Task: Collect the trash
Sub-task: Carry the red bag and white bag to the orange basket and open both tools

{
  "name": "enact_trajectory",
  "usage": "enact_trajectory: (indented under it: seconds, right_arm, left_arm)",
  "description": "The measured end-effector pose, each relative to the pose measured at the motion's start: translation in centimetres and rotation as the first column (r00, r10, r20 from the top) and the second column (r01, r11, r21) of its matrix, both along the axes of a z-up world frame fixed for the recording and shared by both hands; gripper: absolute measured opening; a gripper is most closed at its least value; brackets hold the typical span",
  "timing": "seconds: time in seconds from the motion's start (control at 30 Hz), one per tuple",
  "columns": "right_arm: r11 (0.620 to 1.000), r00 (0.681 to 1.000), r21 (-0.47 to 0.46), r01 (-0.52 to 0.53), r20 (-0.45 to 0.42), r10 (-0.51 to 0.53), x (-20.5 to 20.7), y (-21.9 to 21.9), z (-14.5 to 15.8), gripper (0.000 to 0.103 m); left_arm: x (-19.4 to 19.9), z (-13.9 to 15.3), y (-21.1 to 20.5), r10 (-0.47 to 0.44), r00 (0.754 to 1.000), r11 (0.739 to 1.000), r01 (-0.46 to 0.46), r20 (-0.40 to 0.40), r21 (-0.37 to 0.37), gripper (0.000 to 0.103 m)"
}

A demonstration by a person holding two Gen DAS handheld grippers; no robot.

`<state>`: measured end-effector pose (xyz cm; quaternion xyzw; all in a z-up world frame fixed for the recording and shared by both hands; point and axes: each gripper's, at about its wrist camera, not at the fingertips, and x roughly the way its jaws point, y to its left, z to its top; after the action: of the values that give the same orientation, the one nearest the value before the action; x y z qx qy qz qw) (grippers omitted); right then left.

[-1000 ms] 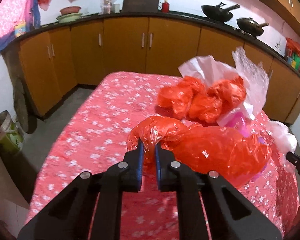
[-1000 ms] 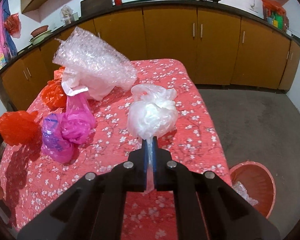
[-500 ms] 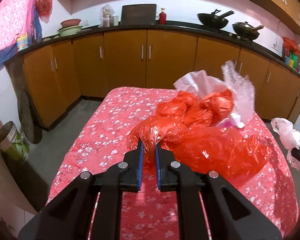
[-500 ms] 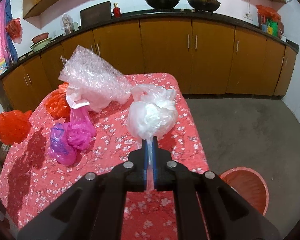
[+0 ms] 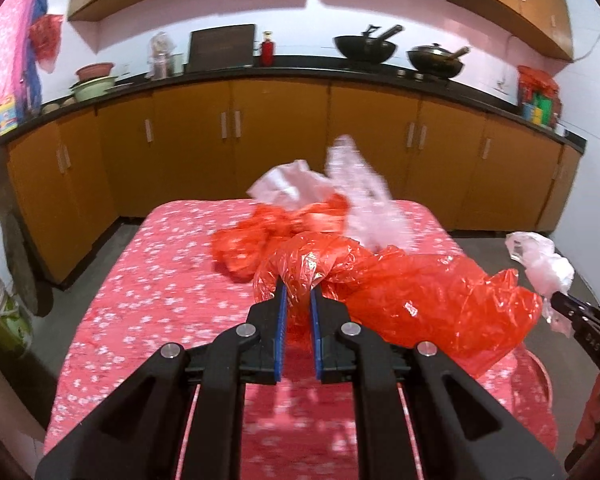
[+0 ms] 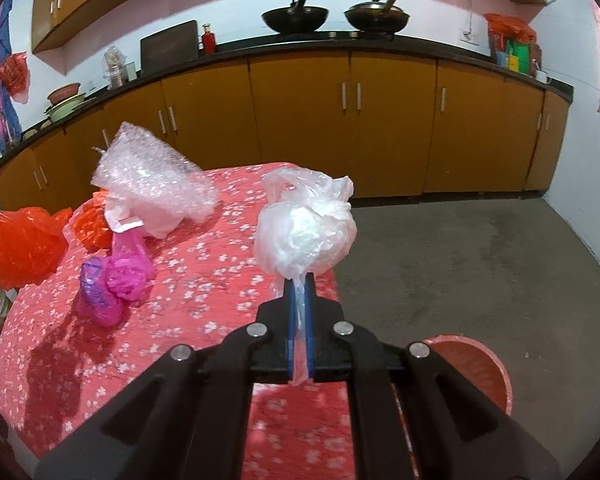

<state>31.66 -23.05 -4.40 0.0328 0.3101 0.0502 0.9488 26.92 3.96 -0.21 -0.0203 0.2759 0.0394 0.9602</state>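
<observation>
My left gripper (image 5: 298, 292) is shut on a crumpled red plastic bag (image 5: 412, 296), held up above the table (image 5: 172, 264) with its red flowered cloth. That bag also shows at the left edge of the right wrist view as the red plastic bag (image 6: 20, 244). My right gripper (image 6: 299, 280) is shut on a balled white plastic bag (image 6: 306, 228), lifted over the table's right side; the same white plastic bag (image 5: 544, 260) appears at the right of the left wrist view. On the cloth lie a bubble wrap sheet (image 6: 152, 172), a pink-purple bag (image 6: 112, 280) and another orange-red bag (image 6: 92, 224).
A red bin (image 6: 480, 368) stands on the grey floor (image 6: 460, 260) below the table's right edge. Brown cabinets (image 5: 280, 140) with a black counter line the far walls, with two woks (image 6: 296, 16) on top. A green pail (image 5: 0, 312) stands on the floor at left.
Both grippers have pulled back and risen with their bags still held; the table and the trash on it now look farther away, and more of the red bin shows.
</observation>
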Motion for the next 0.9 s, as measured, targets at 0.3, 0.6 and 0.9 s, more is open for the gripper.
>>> enact_trajectory:
  seconds: [0.3, 0.6, 0.9]
  right_arm:
    - [0.995, 0.995, -0.002, 0.098, 0.010, -0.098, -1.5, -5.3, -0.4, 0.006]
    - [0.980, 0.980, -0.035, 0.197, 0.030, -0.196, -3.6, -10.8, -1.0, 0.006]
    - [0.956, 0.957, -0.050, 0.290, -0.009, -0.291, -6.0, -17.0, -3.5, 0.006]
  left_arm:
    - [0.3, -0.1, -6.5, -0.128, 0.992, 0.992, 0.128, -0.005, -0.018, 0.010]
    - [0.6, -1.2, -14.1, -0.256, 0.966, 0.966, 0.255, -0.025, -0.042, 0.010]
    - [0.4, -3.7, -22.3, -0.391, 0.917, 0.920, 0.390, -0.073, -0.036, 0.010]
